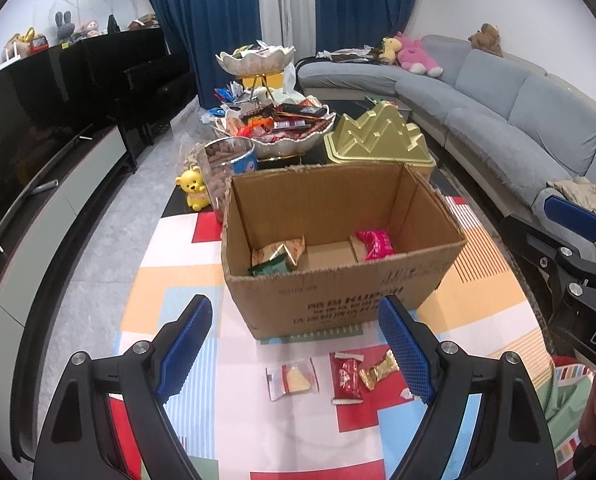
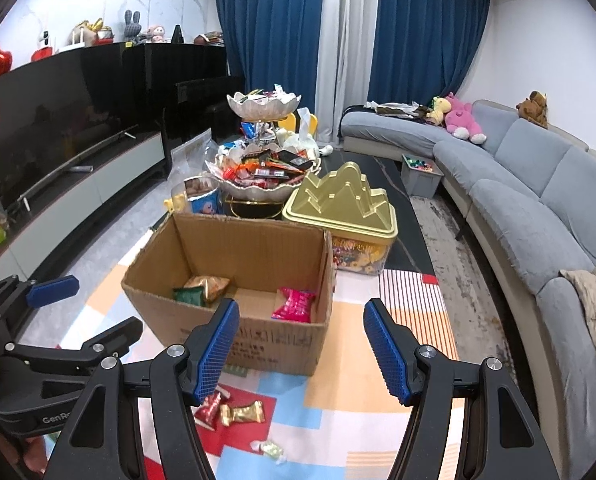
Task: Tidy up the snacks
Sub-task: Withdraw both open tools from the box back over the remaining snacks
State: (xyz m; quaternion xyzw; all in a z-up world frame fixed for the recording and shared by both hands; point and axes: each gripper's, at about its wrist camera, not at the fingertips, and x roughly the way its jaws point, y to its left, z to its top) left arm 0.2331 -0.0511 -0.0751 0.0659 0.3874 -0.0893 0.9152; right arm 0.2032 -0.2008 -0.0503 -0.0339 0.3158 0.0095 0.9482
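An open cardboard box (image 1: 337, 304) stands on a patchwork cloth, holding a gold-and-green packet (image 1: 278, 256) and a pink packet (image 1: 373, 244). On the cloth in front of it lie a clear packet with a yellow wedge (image 1: 292, 378), a red packet (image 1: 345, 376) and a gold wrapper (image 1: 377, 368). My left gripper (image 1: 296, 344) hovers open above these, nothing between its fingers. My right gripper (image 2: 301, 350) is open and empty too, facing the box (image 2: 274, 344), with the red packet (image 2: 210, 408), gold wrapper (image 2: 244, 414) and a small pale candy (image 2: 270, 450) below it.
Behind the box stand a two-tier bowl of snacks (image 1: 274, 128), a gold mountain-shaped tin (image 1: 377, 136), a jar of nuts (image 1: 226, 160) and a yellow bear (image 1: 194, 192). A grey sofa (image 1: 497, 96) runs along the right, a TV unit (image 1: 58, 184) along the left.
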